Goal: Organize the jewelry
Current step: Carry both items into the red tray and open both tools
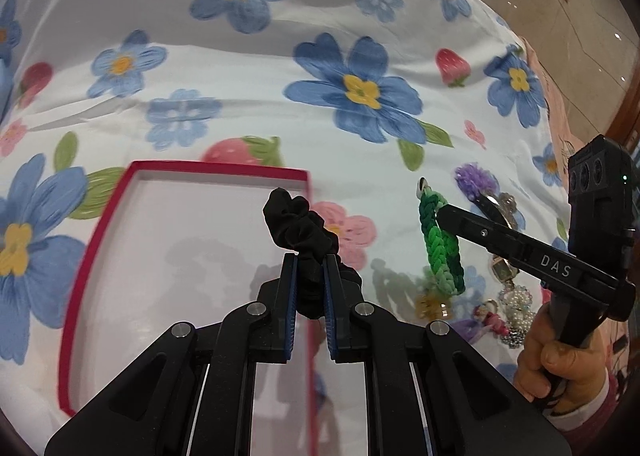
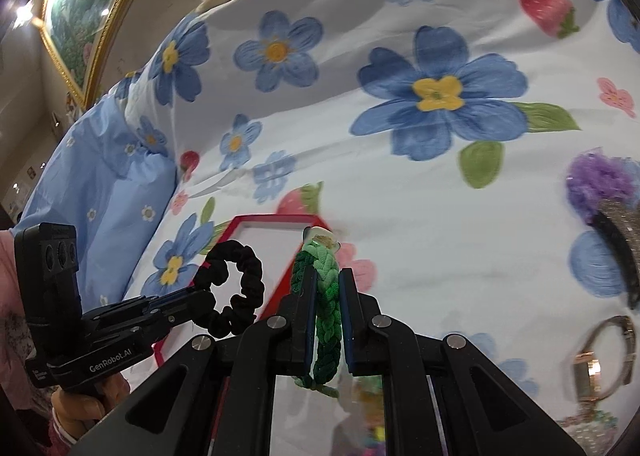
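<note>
My left gripper (image 1: 310, 258) is shut on a black scrunchie (image 1: 296, 221), which hangs above the right edge of a shallow red-rimmed box (image 1: 98, 232) with a white inside. In the right wrist view that left gripper (image 2: 200, 292) holds the black scrunchie (image 2: 236, 292) over the red-rimmed box (image 2: 276, 220). My right gripper (image 2: 325, 276) is shut on a green braided bracelet (image 2: 326, 308), lifted off the bedspread. From the left wrist view the right gripper (image 1: 439, 215) and its green bracelet (image 1: 440, 244) hang to the right of the box.
A flowered bedspread (image 1: 248, 67) covers everything. Right of the box lie a purple fuzzy hair clip (image 1: 476, 177), a watch (image 2: 608, 360), a pearl piece (image 1: 518, 304) and small trinkets. A light blue pillow (image 2: 96, 175) lies at the left. A person's hand (image 1: 548, 360) grips the right handle.
</note>
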Demonstrator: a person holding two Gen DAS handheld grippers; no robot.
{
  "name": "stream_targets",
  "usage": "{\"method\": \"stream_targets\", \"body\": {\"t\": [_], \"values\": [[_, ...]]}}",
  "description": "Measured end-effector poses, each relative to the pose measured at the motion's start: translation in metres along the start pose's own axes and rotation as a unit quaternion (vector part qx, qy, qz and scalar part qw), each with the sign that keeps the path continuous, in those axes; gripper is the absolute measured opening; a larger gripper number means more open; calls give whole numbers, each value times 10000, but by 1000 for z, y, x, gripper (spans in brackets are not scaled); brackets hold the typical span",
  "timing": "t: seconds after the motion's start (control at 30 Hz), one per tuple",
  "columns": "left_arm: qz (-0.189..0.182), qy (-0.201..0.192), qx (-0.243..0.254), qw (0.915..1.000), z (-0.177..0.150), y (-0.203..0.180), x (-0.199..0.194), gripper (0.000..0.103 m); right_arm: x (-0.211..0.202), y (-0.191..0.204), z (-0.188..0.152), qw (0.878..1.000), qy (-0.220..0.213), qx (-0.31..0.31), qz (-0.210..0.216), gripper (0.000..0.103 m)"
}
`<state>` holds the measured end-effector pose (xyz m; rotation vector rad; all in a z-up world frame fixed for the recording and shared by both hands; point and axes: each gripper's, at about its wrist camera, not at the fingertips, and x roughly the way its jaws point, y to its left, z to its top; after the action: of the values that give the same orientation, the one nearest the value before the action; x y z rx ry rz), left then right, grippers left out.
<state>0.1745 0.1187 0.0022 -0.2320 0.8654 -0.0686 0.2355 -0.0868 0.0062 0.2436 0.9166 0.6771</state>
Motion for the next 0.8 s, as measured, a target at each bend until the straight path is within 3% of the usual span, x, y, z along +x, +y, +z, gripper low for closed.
{"method": "stream_targets", "body": {"t": [0.4,0.8], "values": [[202,-173,-419,9988,0,52,-10,10,37,41,4,9992,207,-212,254,10],[155,-7,-827,9965,10,102,26,10,106,76,14,9973,476,-525,179,10]]}}
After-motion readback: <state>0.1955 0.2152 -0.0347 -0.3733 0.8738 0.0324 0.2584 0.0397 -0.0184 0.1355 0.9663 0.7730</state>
